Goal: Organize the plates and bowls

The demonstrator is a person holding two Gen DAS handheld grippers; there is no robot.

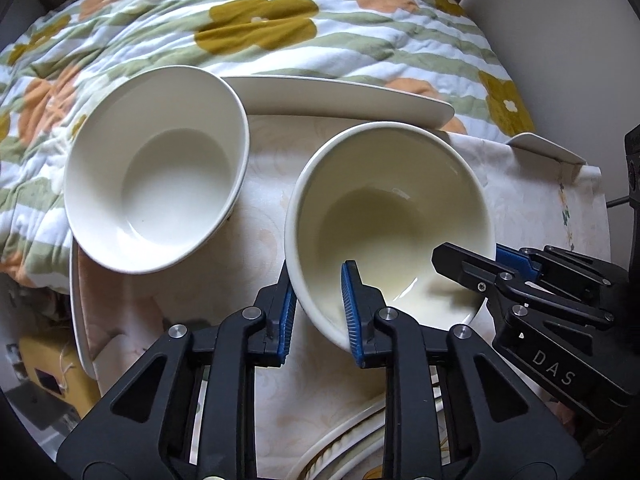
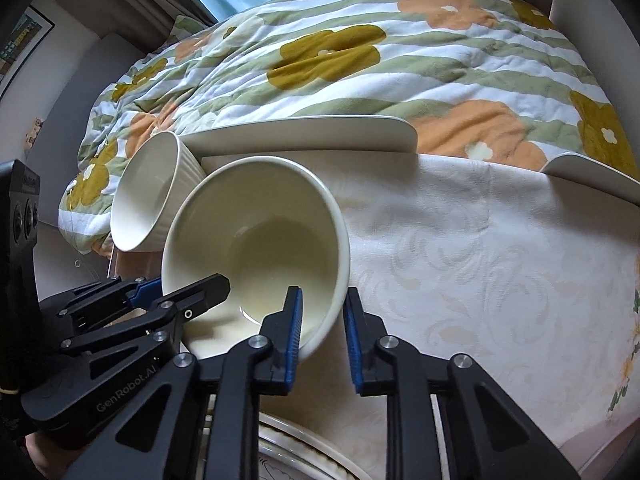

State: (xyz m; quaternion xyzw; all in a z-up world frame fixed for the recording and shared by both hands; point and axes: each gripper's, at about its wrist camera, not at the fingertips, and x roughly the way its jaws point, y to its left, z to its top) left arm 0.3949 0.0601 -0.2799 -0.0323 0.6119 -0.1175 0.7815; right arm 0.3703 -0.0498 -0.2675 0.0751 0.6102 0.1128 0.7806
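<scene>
A cream bowl (image 1: pixel 392 200) is held tilted above the table, and both grippers straddle its rim. My left gripper (image 1: pixel 320 312) has one pad inside and one outside the near-left rim. My right gripper (image 2: pixel 322 332) straddles the near-right rim of the cream bowl (image 2: pixel 260 240) the same way. The right gripper also shows in the left wrist view (image 1: pixel 472 264), and the left gripper shows in the right wrist view (image 2: pixel 180 292). A white ribbed bowl (image 1: pixel 160 176) sits tilted to the left, and it shows in the right wrist view too (image 2: pixel 152 200).
A long white plate (image 1: pixel 340 96) lies behind the bowls, another plate (image 1: pixel 548 148) at the right, one (image 1: pixel 80 320) at the left table edge. A patterned plate (image 2: pixel 304 452) lies below the grippers. A floral quilt (image 1: pixel 240 20) lies beyond the cream tablecloth (image 2: pixel 480 260).
</scene>
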